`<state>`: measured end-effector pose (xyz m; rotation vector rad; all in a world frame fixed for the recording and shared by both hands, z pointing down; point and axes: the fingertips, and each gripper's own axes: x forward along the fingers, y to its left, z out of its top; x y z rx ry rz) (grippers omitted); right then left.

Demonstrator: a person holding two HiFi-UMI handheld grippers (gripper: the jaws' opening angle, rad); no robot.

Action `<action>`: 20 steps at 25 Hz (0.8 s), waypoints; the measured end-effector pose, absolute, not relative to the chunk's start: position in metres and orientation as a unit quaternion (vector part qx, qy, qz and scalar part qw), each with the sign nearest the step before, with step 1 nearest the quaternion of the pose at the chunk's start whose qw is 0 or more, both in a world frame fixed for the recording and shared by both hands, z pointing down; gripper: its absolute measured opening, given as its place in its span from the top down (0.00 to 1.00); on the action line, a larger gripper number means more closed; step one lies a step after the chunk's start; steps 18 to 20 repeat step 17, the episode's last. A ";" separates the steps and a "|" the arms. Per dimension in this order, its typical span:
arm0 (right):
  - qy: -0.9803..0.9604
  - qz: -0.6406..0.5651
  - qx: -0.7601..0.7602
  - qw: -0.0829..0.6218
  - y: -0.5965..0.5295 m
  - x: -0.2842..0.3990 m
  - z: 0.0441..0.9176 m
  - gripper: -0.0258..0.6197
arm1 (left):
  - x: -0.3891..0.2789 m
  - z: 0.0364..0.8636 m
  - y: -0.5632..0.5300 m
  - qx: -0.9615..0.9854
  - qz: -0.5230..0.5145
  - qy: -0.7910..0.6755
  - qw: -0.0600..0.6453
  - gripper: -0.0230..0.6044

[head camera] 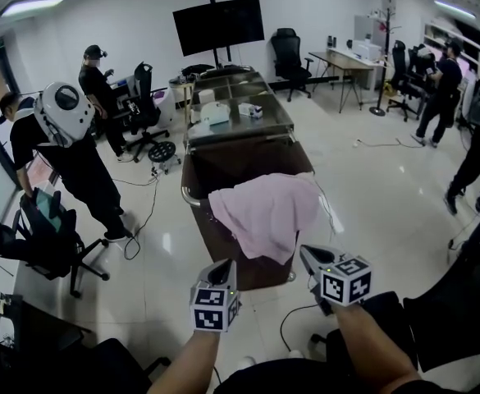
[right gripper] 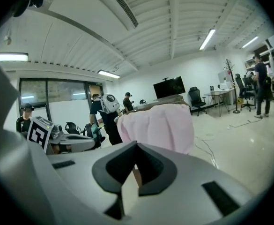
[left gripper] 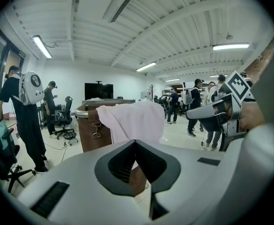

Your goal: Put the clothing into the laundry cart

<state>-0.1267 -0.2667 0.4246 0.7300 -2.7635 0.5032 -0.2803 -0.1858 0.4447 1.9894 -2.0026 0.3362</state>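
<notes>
Office: pink garment (head camera: 268, 212) on cart (head camera: 226, 247) rim, ahead of left gripper (head camera: 226, 263), right gripper (head camera: 306, 254); fingers clenched.

The pink garment (head camera: 268, 212) you see draped over the laundry cart (head camera: 223, 240) hides its near rim and right corner; the cart's inside is too dark to tell what lies there; the boxes (head camera: 216, 113) on the steel surface (head camera: 272, 125) behind are too small to identify; your forearms (head camera: 192, 359) run off the bottom edge.

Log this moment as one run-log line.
left hand-held gripper: shut, empty | right hand-held gripper: shut, empty | pink garment: draped over laundry cart near rim, ungrasped
</notes>
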 end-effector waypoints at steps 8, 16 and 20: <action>-0.943 0.175 0.256 0.120 -0.268 -0.126 0.427 0.96 | -0.279 0.441 -0.191 0.697 0.118 -0.692 0.146 0.96; -0.941 0.175 0.261 0.124 -0.268 -0.124 0.428 0.96 | -0.281 0.438 -0.193 0.703 0.122 -0.686 0.141 0.96; -0.941 0.174 0.261 0.125 -0.268 -0.125 0.427 0.96 | -0.281 0.438 -0.193 0.703 0.122 -0.686 0.141 0.96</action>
